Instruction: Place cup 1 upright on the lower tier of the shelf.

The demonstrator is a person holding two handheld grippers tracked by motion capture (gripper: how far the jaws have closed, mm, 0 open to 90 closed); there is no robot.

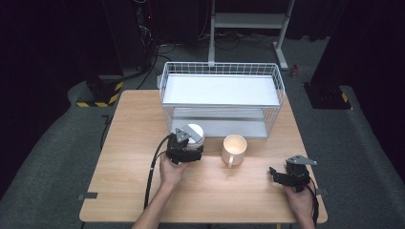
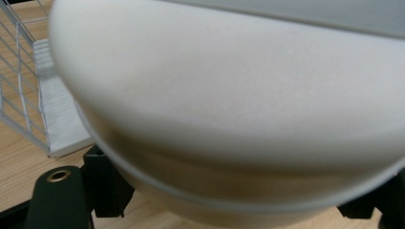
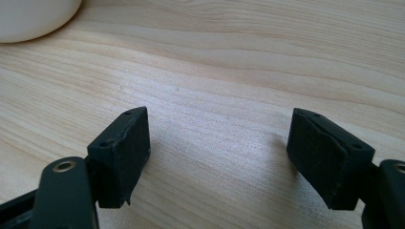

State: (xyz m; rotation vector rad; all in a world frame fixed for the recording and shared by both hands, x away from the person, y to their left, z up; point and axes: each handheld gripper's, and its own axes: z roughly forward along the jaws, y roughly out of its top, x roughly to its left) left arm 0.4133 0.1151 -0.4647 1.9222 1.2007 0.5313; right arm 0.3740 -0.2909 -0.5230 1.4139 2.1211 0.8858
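My left gripper (image 1: 190, 144) is shut on a white cup (image 1: 195, 133) just in front of the wire rack's lower shelf. In the left gripper view the white cup (image 2: 239, 105) looms large and blurred, with black jaws at both of its lower sides. A cream mug (image 1: 234, 149) with its handle toward the front stands on the wooden table (image 1: 133, 181) to the right of it. My right gripper (image 1: 275, 175) rests low near the table's right front, open, with bare wood between its pads (image 3: 125, 148). The cream mug (image 3: 33, 19) edges into the top left of that view.
A white wire rack (image 1: 219, 68) with two shelves stands at the back of the table; its mesh and lower shelf (image 2: 28, 100) are close on the left of the held cup. Dark floor, cables and a metal stand lie beyond the table.
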